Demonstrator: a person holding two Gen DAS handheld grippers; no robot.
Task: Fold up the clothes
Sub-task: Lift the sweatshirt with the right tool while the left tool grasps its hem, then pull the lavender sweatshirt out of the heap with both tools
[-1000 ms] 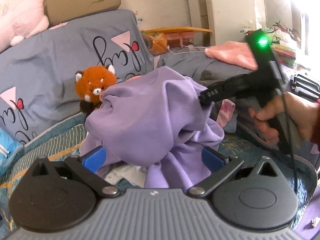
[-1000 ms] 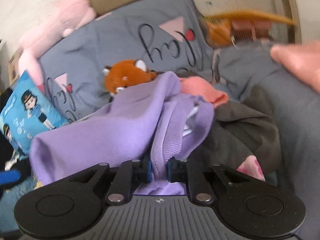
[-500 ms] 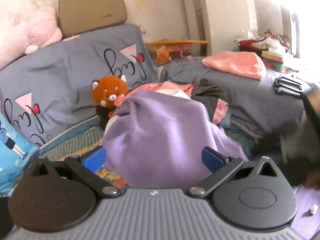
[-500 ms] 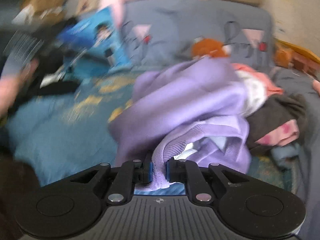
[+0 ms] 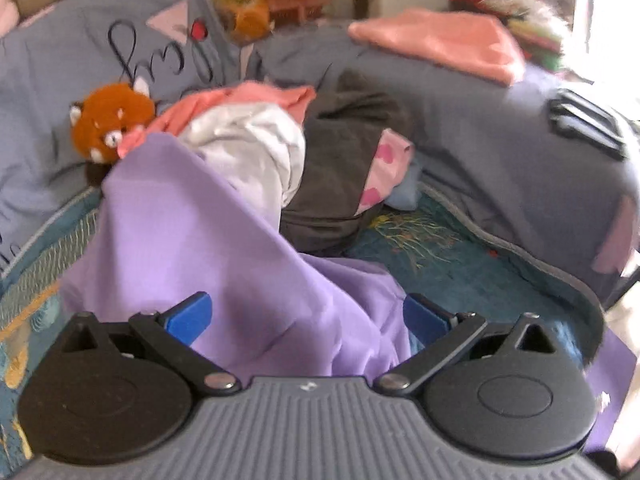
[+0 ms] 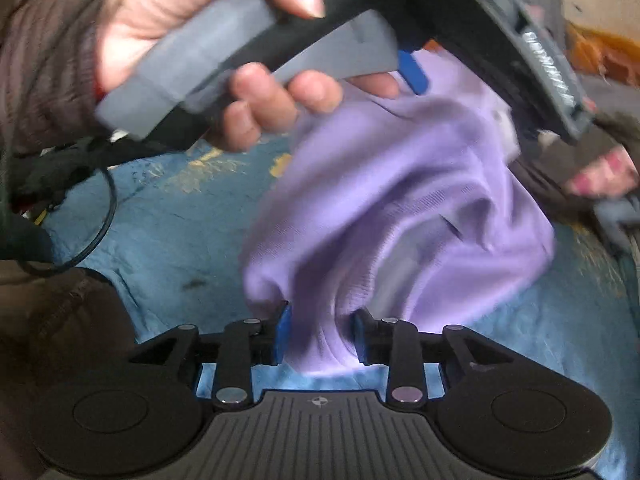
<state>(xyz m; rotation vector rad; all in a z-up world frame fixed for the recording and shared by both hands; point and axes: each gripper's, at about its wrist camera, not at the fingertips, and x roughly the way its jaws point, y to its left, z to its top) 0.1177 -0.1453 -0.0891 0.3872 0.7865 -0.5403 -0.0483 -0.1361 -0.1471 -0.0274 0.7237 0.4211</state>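
A purple garment (image 5: 192, 232) trails from the clothes pile down onto the blue bedspread (image 5: 460, 272). My left gripper (image 5: 306, 316) hovers just over it, open wide, with the cloth lying beneath and between its blue pads. In the right wrist view the same purple garment (image 6: 400, 200) funnels into my right gripper (image 6: 322, 334). Its jaws stand slightly apart, with bunched cloth still filling the gap. A person's hand (image 6: 168, 32) holds the left gripper's handle above the garment.
The pile behind holds a white garment (image 5: 248, 140), a pink one (image 5: 240, 100) and a dark grey one (image 5: 340, 160). A red panda plush (image 5: 108, 120) leans on the grey cushion (image 5: 60, 60). A folded pink cloth (image 5: 440, 40) lies on the grey cover. A cable (image 6: 100, 216) loops at left.
The right gripper has dragged the purple garment off the pile onto the bedspread, and its jaws have widened. The left gripper has moved in over the cloth, uncovering the white and dark garments.
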